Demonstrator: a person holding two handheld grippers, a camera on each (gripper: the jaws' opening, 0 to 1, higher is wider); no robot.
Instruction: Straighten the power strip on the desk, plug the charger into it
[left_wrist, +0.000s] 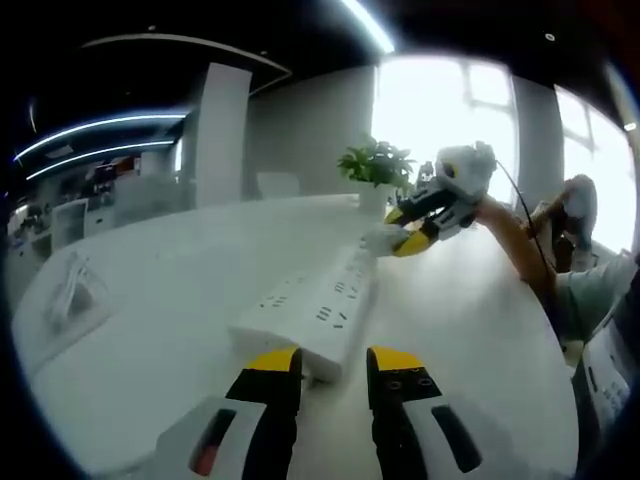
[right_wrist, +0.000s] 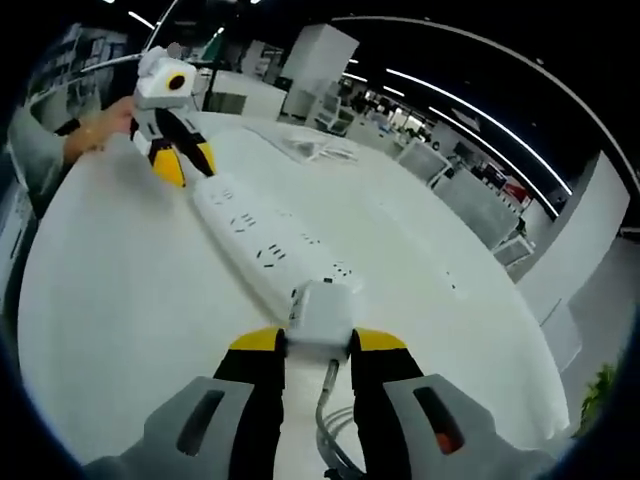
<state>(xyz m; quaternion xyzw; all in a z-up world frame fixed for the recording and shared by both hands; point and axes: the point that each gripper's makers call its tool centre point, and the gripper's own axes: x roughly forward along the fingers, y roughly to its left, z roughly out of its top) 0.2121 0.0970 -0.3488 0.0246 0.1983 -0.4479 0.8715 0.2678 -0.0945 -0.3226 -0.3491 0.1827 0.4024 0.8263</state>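
**Charger at the strip's end, not yet seated**

Power strip lying flat and long on the white desk. Right gripper pinching the white charger, holding it at the strip's near end, cable trailing down between the jaws. Left gripper at the strip's opposite end, jaws spread with a gap between them, apparently steadying it; contact with the strip hard to tell. Judging from this: straightening looks mostly finished. Remaining: aligning the charger's prongs with a socket and pressing in. Prongs hidden, so insertion depth unclear.
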